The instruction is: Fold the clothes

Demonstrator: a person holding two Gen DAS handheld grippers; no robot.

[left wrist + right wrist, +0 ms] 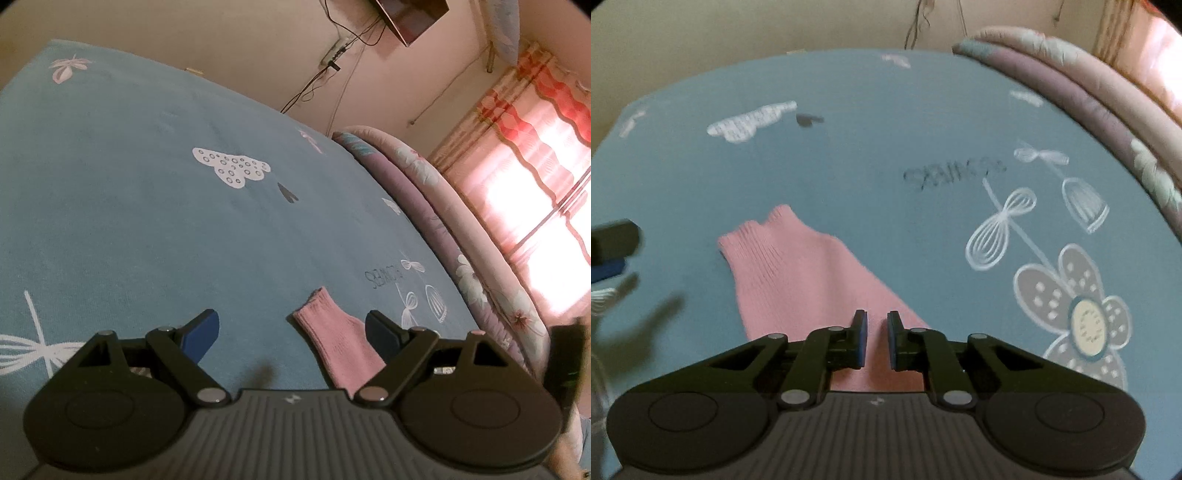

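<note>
A pink knit garment [798, 273] lies flat on the blue bed sheet [886, 122], its ribbed end pointing away. My right gripper [877, 339] hovers over its near part with the jaws a narrow gap apart and nothing between them. My left gripper [291, 336] is wide open above the sheet; the pink garment [340, 343] lies by its right finger [380, 339], untouched as far as I can see. The left gripper's finger shows at the left edge of the right wrist view [613, 243].
A stack of folded floral quilts [443, 206] runs along the bed's right side, also in the right wrist view [1089, 96]. Behind it hang red and pink curtains [535, 122] at a bright window. A wall with cables [332, 74] is beyond the bed.
</note>
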